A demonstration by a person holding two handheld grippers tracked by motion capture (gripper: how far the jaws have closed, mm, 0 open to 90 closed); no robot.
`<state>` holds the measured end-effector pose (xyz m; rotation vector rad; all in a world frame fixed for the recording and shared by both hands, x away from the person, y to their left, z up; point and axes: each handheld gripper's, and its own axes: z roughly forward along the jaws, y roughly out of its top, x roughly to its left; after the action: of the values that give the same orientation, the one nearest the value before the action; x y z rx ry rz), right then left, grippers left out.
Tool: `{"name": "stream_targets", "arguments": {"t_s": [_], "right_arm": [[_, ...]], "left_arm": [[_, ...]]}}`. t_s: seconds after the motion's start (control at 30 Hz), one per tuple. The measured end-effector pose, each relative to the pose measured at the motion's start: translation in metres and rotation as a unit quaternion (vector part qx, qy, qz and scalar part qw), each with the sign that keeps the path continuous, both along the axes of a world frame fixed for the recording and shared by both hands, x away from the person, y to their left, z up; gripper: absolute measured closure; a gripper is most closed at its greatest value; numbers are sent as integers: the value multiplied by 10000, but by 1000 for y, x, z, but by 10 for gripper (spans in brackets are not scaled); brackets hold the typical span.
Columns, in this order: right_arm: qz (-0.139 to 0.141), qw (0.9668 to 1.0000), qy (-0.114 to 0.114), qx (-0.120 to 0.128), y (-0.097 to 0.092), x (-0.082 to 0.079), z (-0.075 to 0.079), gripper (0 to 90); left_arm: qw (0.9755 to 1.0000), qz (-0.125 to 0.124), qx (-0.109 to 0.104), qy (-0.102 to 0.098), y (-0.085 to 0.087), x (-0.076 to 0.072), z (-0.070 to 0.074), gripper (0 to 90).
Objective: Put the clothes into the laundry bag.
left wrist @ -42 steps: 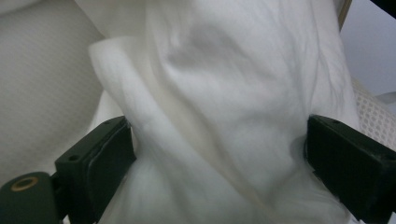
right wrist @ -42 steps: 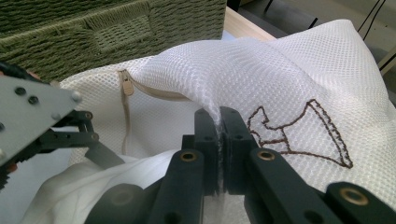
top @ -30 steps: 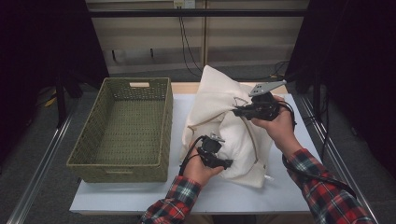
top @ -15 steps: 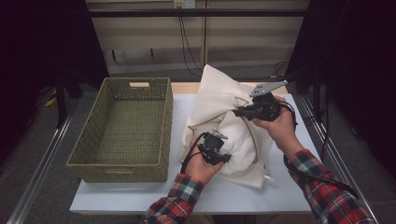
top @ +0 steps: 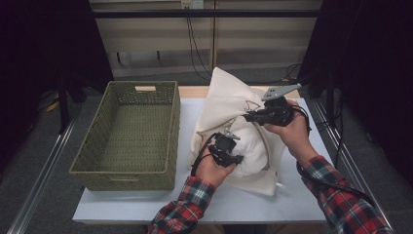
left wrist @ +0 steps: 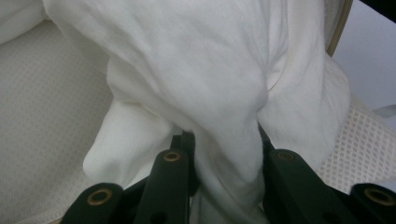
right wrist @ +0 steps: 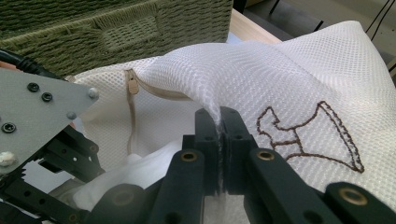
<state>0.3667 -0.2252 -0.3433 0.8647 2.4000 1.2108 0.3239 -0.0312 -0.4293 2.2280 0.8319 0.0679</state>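
A white mesh laundry bag (top: 229, 97) with a brown embroidered mark (right wrist: 308, 135) and a tan zipper (right wrist: 133, 86) lies on the table. My right gripper (top: 249, 117) is shut on the bag's upper mesh layer (right wrist: 217, 100) and holds its mouth lifted. A bundle of white cloth (top: 251, 146) sits in the bag's mouth. My left gripper (top: 234, 157) is shut on a fold of that white cloth (left wrist: 224, 140), with the mesh lining (left wrist: 42, 116) around it. In the right gripper view the left gripper's grey plate (right wrist: 37, 112) shows at lower left.
A green woven basket (top: 131, 131), with nothing in it, stands on the table's left half next to the bag. The white table (top: 253, 204) has bare room along its front edge. Dark floor and metal rails flank the table.
My left gripper with the white cloth has pushed slightly farther up and in toward the bag's mouth. The right gripper has kept its hold in place.
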Motion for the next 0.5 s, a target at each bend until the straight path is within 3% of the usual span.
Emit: {"name": "stream_targets", "arguments": {"t_s": [0.5], "right_arm": [[13,10000,-15,90,-6,2,5,871]], "left_arm": [[9998,18,-136,-174,-14,8,6,761]]}}
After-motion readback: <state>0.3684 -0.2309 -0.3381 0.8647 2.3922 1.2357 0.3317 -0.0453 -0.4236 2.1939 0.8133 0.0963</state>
